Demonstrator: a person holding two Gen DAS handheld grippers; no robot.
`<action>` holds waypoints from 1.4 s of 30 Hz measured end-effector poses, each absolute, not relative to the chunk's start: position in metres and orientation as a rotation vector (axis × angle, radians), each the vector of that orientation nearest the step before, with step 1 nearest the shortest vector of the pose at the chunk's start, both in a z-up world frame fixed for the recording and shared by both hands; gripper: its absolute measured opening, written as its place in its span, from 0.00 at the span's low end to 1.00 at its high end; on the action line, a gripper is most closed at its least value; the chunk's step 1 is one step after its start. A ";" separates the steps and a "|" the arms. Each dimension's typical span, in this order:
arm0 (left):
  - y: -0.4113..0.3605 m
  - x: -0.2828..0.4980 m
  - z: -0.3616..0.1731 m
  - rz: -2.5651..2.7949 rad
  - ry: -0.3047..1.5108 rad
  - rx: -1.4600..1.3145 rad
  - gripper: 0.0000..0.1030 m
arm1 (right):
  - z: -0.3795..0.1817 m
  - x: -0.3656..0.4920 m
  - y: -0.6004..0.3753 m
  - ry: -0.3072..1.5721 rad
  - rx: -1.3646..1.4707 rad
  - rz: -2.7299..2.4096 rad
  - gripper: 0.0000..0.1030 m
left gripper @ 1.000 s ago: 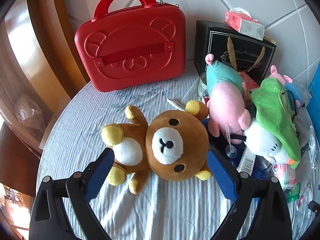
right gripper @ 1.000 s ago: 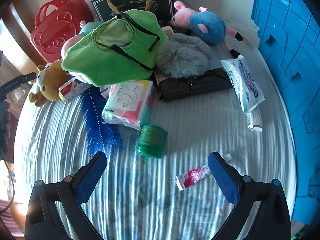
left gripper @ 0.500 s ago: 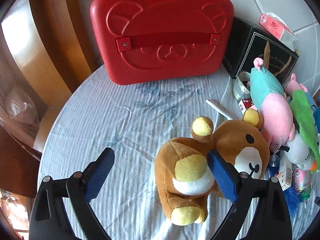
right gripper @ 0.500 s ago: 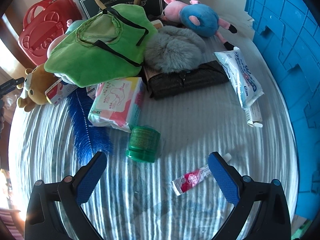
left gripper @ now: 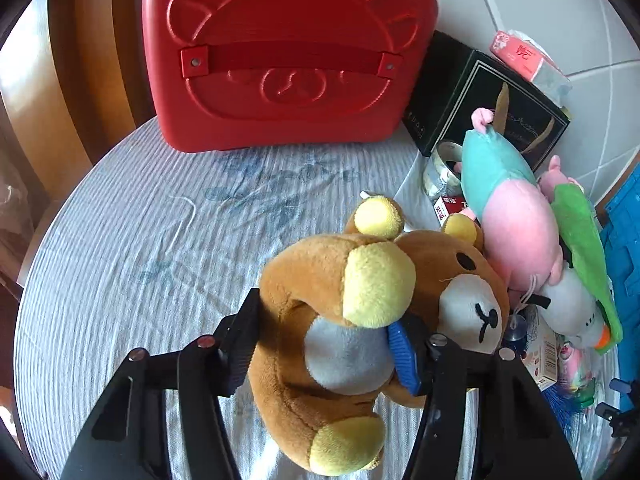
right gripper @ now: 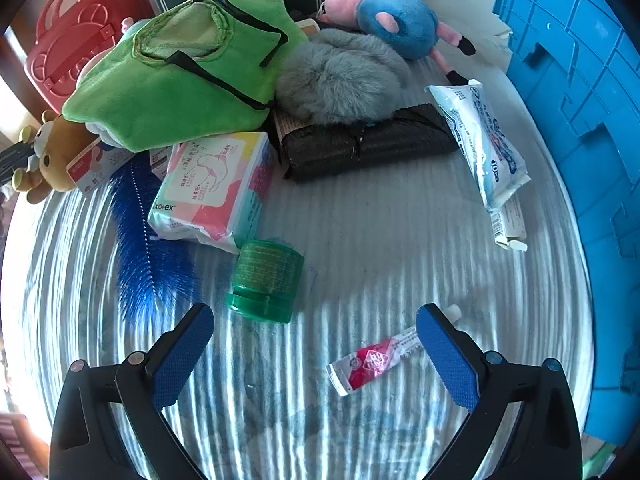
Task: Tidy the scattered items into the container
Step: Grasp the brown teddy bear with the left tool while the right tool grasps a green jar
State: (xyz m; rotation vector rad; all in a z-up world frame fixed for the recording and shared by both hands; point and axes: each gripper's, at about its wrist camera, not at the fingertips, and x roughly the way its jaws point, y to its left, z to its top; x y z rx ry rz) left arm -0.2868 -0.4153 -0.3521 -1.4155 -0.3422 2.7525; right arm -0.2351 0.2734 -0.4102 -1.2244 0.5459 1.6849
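The left hand-held gripper (left gripper: 324, 354) has just squeezed shut on the soft brown teddy bear (left gripper: 344, 320). A pink-and-teal plush toy (left gripper: 508, 216) touches it at 2 o'clock. The right hand-held gripper (right gripper: 314, 354) is wide open.

A round desk (right gripper: 360, 240) covered with a pale blue ribbed cloth carries the clutter. Lying directly on the cloth are a green jar (right gripper: 266, 282) on its side, a small red-and-white tube (right gripper: 376, 362), a blue feather (right gripper: 146, 240), a pink tissue pack (right gripper: 214, 192), a black pouch (right gripper: 368, 142), a white-and-blue sachet (right gripper: 482, 140) and a brown bear plush (left gripper: 348, 332). At the far edge a red bear-faced case (left gripper: 288, 52) stands upright beside a black gift bag (left gripper: 480, 100), and a blue crate (right gripper: 580, 120) rises along the right side.
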 end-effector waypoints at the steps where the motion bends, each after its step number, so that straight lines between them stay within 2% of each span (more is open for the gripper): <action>1: -0.415 -0.283 -0.349 2.758 -0.346 -1.408 0.52 | -0.412 -0.236 0.275 0.544 -1.226 1.686 1.00; 4: -0.414 -0.268 -0.339 2.770 -0.349 -1.380 0.51 | -0.415 -0.241 0.280 0.536 -1.227 1.684 0.98; 6: -0.414 -0.257 -0.334 2.782 -0.338 -1.369 0.51 | -0.419 -0.245 0.284 0.539 -1.230 1.678 0.84; 10: -0.417 -0.234 -0.331 2.791 -0.357 -1.372 0.50 | -0.426 -0.255 0.287 0.555 -1.259 1.690 0.65; 12: -0.418 -0.224 -0.332 2.791 -0.370 -1.379 0.50 | -0.432 -0.260 0.287 0.550 -1.285 1.685 0.49; 15: -0.417 -0.212 -0.331 2.791 -0.370 -1.385 0.50 | -0.437 -0.264 0.288 0.550 -1.297 1.667 0.41; 26: -0.405 -0.185 -0.310 2.815 -0.317 -1.393 0.47 | -0.417 -0.275 0.268 0.487 -1.299 1.706 0.40; 34: -0.399 -0.164 -0.293 2.830 -0.301 -1.406 0.41 | -0.396 -0.273 0.252 0.471 -1.278 1.750 0.40; 42: -0.396 -0.142 -0.265 2.867 -0.276 -1.402 0.40 | -0.378 -0.275 0.254 0.448 -1.281 1.794 0.40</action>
